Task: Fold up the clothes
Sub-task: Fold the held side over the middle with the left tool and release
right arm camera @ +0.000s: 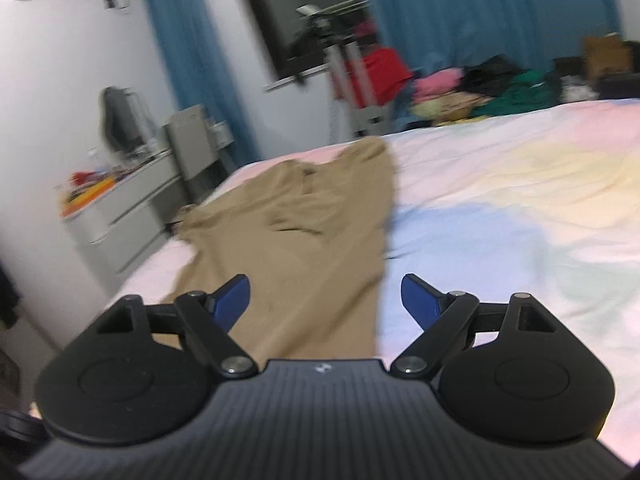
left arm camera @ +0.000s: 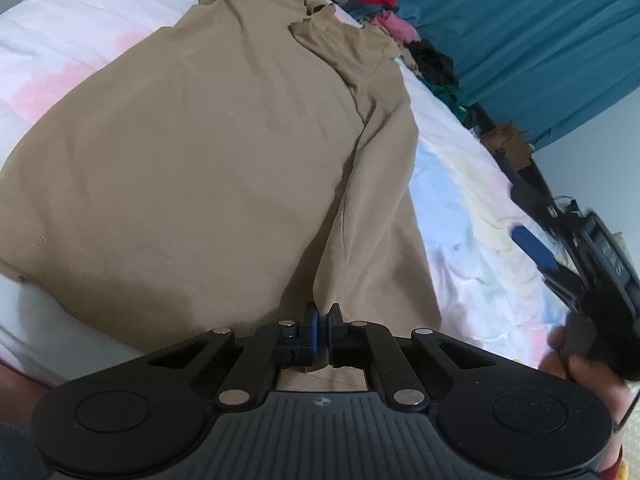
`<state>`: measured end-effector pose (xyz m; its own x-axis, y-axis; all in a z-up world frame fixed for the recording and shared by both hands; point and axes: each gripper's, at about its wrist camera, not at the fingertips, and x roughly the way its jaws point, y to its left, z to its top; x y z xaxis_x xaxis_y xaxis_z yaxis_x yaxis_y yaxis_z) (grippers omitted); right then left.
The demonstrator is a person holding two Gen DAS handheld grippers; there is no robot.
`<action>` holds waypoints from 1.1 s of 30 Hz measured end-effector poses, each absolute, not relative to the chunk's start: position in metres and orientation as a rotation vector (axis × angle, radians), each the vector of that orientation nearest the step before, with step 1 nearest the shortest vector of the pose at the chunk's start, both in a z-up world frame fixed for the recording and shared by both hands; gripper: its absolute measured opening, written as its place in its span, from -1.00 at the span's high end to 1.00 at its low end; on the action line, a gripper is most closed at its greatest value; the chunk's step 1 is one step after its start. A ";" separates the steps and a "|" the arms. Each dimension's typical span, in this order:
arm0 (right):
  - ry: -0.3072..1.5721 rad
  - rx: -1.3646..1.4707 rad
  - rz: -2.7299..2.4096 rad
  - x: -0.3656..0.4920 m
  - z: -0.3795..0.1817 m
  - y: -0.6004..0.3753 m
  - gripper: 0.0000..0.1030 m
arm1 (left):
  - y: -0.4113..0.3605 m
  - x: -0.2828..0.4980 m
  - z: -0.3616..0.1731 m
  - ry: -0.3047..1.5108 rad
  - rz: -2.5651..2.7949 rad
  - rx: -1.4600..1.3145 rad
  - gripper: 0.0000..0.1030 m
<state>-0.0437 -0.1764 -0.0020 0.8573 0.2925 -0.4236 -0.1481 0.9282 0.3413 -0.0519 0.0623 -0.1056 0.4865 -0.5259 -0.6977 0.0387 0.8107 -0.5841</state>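
A tan T-shirt [left arm camera: 208, 152] lies spread on the pastel bed sheet [left arm camera: 472, 208], collar at the far end. My left gripper [left arm camera: 323, 316] is shut on the shirt's near hem, pinching a fold of the cloth. My right gripper [right arm camera: 326, 296] is open and empty, hovering above the shirt [right arm camera: 304, 232] near its right edge; it also shows in the left wrist view [left arm camera: 560, 248] at the right, held by a hand.
A pile of mixed clothes [right arm camera: 492, 88] lies at the bed's far side before teal curtains [right arm camera: 480, 8]. A grey dresser [right arm camera: 132, 208] with clutter stands left of the bed. A drying rack [right arm camera: 352, 64] stands behind the bed.
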 end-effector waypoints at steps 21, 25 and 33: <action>0.748 -0.137 0.225 0.238 -0.062 -0.057 -0.27 | 0.056 -0.052 -0.120 1.005 -0.442 -0.508 0.92; 0.705 -0.077 0.206 0.246 -0.058 -0.055 0.87 | 0.051 -0.055 -0.119 0.997 -0.468 -0.505 0.93; 0.553 0.085 0.231 0.248 -0.018 -0.060 0.88 | 0.037 -0.087 -0.109 0.935 -0.486 -0.418 0.93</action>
